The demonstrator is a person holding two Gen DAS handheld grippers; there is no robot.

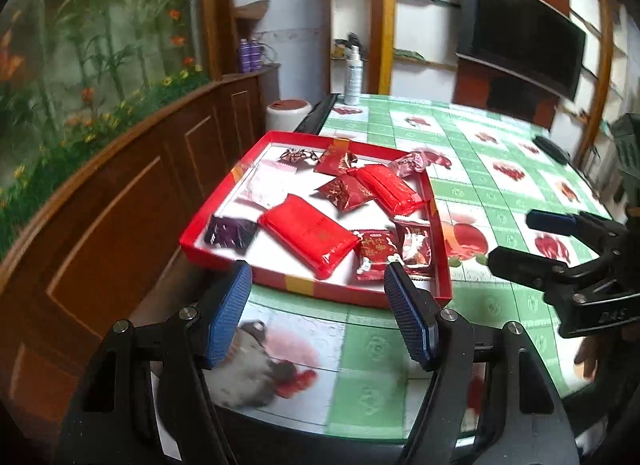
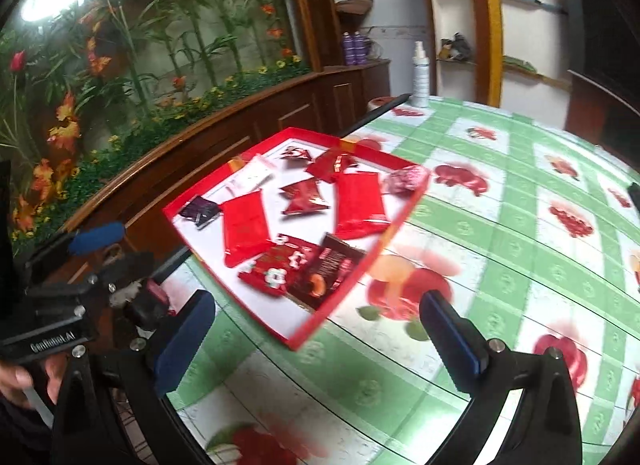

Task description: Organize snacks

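We see a shallow red tray (image 1: 320, 287) on the table (image 1: 500, 185), near its left edge, over a green-and-white checked cloth printed with red fruit. All the snacks we can see lie inside the tray.

Tray contents, left wrist view: a large red packet (image 1: 310, 235) near the middle front; a second long red packet (image 1: 390, 189) behind it to the right; a dark purple packet (image 1: 230, 231) in the front left corner; a small red pillow packet (image 1: 346, 192) between the two long ones; two small dark red packets (image 1: 414, 243) at the front right corner, touching each other; a pink-wrapped piece (image 1: 410, 163) at the back right, resting on the rim; a pale, almost clear packet (image 1: 266, 185) at the left side. Several are blurred; we cannot read the printing.

Left gripper (image 1: 318, 293): jaws spread wide, nothing between the blue pads, hovering just in front of the tray's near wall. Right gripper (image 2: 320, 329): also spread wide and empty, above the cloth just beside the tray's near corner; in the left wrist view it sits well to the right of the tray.

A white spray bottle (image 1: 353, 75) stands upright at the table's far edge. A dark flat screen (image 1: 520, 37) hangs on the wall behind.
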